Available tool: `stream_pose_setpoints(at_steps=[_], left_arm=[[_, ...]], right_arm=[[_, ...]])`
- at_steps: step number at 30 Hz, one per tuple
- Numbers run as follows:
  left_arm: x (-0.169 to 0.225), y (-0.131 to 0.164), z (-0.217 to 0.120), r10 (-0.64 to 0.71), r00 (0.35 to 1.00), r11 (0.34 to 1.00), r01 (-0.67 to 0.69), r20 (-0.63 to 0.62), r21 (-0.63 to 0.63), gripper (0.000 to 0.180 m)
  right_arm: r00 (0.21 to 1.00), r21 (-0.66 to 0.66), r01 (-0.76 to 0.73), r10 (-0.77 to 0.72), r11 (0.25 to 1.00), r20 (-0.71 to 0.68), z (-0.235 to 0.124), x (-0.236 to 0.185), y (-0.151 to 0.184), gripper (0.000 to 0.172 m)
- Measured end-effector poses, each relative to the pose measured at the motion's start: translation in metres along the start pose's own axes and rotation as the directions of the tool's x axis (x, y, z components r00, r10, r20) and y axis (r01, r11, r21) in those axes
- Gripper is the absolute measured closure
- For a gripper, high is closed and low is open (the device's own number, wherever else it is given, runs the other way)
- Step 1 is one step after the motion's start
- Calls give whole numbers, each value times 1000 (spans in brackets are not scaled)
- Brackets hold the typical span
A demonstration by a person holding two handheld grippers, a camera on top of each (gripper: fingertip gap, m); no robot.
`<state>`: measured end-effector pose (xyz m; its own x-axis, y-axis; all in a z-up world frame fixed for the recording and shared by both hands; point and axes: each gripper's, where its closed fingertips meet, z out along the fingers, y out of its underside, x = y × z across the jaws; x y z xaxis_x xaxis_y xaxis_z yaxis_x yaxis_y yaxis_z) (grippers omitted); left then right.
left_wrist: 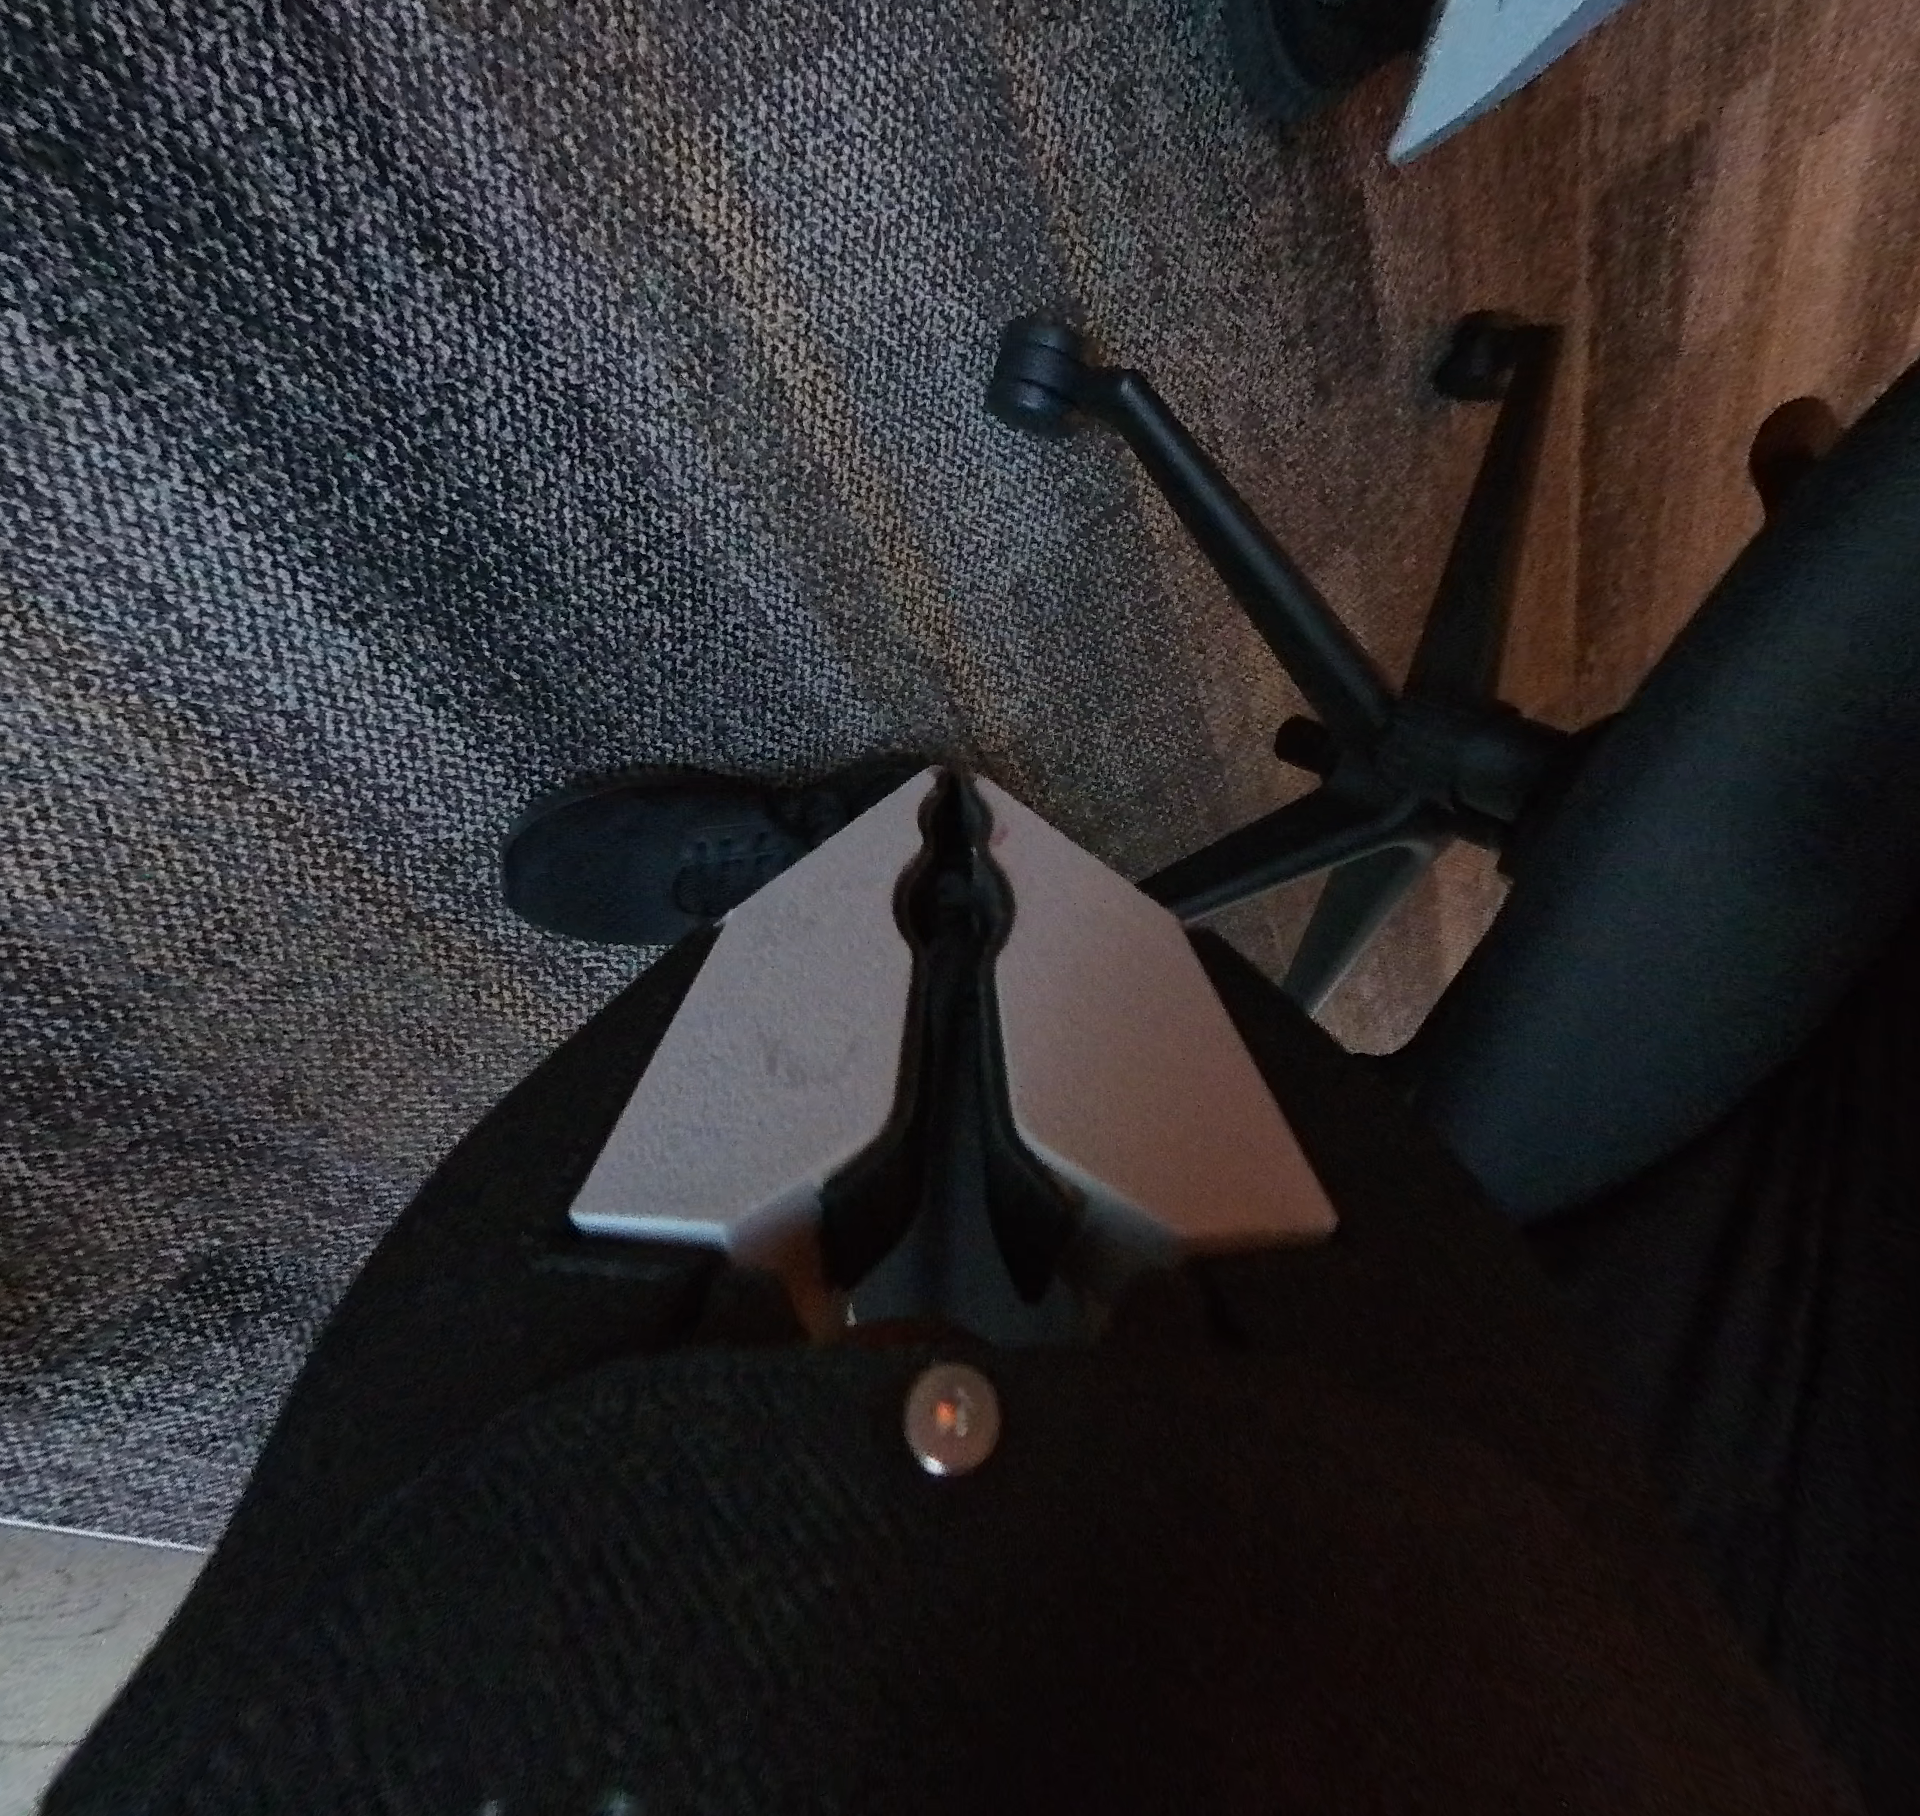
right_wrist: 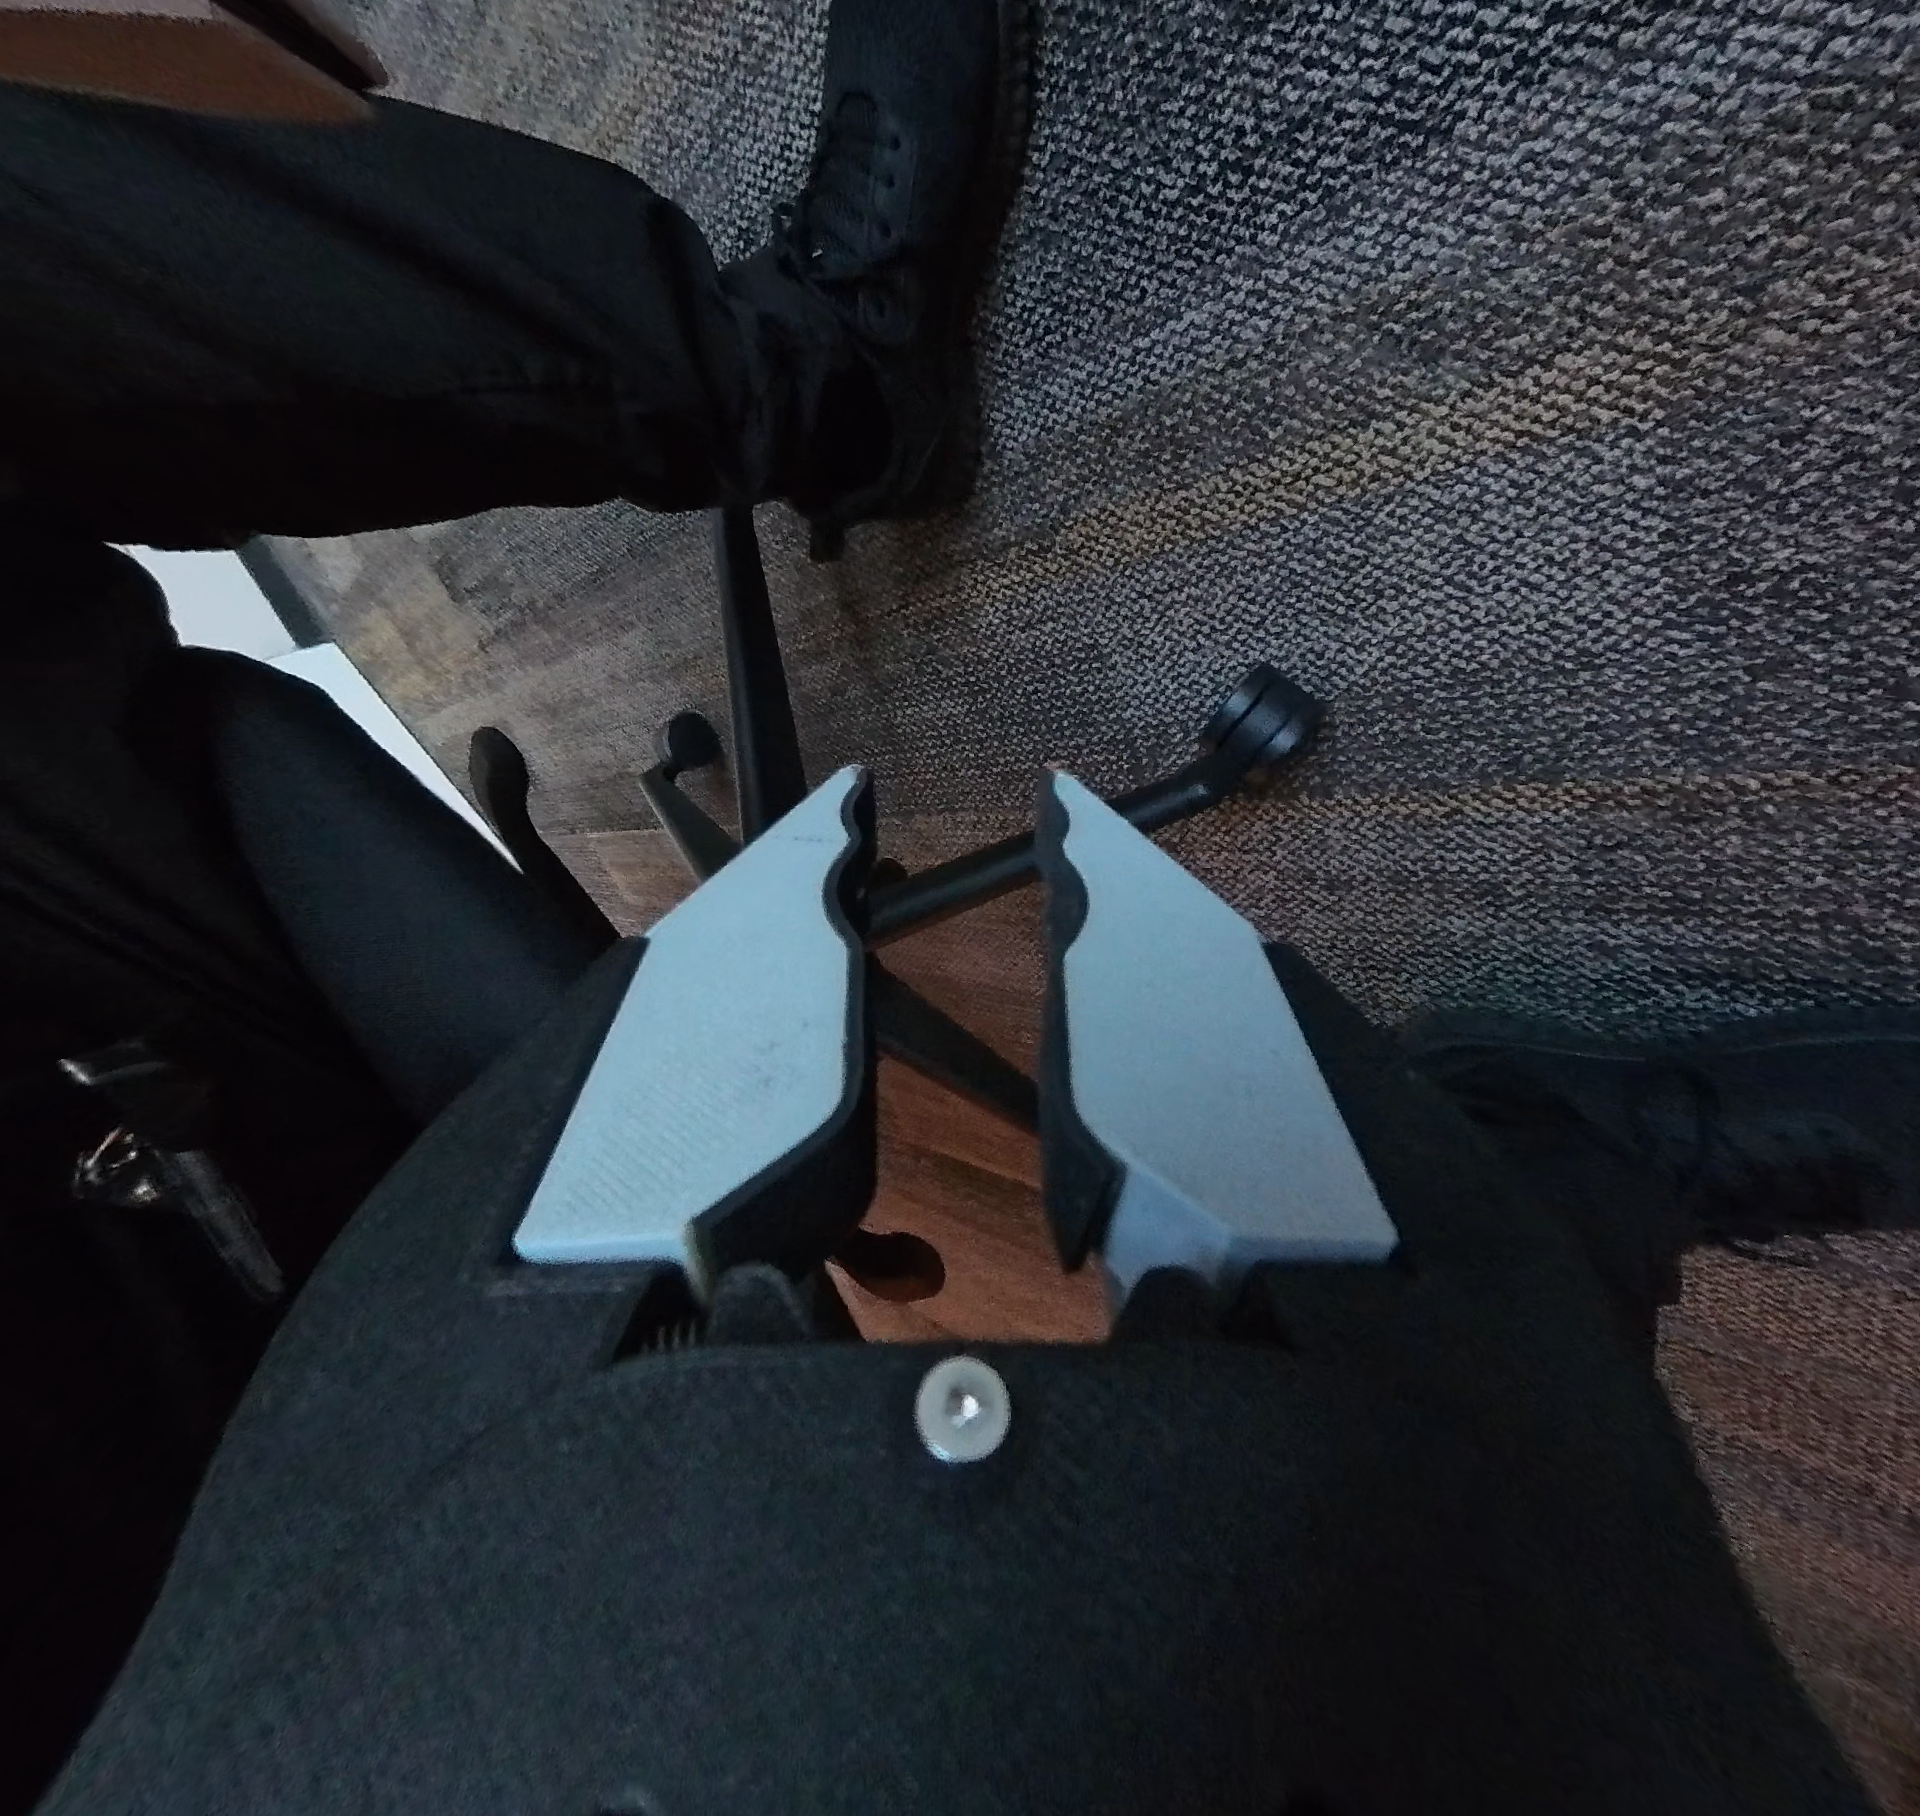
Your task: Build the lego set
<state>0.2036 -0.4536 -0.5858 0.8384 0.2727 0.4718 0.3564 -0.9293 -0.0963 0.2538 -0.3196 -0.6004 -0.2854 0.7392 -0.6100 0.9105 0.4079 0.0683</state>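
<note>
With its two grey fingers (left_wrist: 821, 1018) pressed together along their wavy black pads and nothing between them, the left gripper (left_wrist: 951, 779) points down at the carpet (left_wrist: 520, 364), holding nothing and touching nothing. Just to the left of its tip a dark laced shoe (left_wrist: 634, 857) stands on the carpet, partly hidden behind the left finger. To the right of the tip spreads the black star base of an office chair (left_wrist: 1423, 758), one spoke running up to a castor (left_wrist: 1034, 374), and beyond that the chair's dark padded seat (left_wrist: 1704, 831). The right gripper (right_wrist: 951, 810) has its fingers (right_wrist: 727, 1028) spread apart with only air between the pads; through the gap one spoke of the same chair base (right_wrist: 977, 883) shows far below, untouched, its castor (right_wrist: 1262, 717) resting on the carpet to the upper right of the fingertips. Up and to the left of that gripper a leg in black trousers (right_wrist: 364, 332) ends in a black laced shoe (right_wrist: 904, 156) planted on the carpet. The carpet is a speckled grey and brown loop pile, and it gives way to warm brown wood-look flooring (left_wrist: 1714, 332) under the chair base. A pale grey slab (left_wrist: 1621, 10) shows at the upper right of the left wrist view.
</note>
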Motion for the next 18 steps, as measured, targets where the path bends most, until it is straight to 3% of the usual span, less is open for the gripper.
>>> stream_pose_setpoints(at_steps=[18], left_arm=[[-22,-7,-8,26,999,1000,-26,-25,4,180]], right_arm=[[1000,-20,-20,19,1000,-13,9,6,-23,143]])
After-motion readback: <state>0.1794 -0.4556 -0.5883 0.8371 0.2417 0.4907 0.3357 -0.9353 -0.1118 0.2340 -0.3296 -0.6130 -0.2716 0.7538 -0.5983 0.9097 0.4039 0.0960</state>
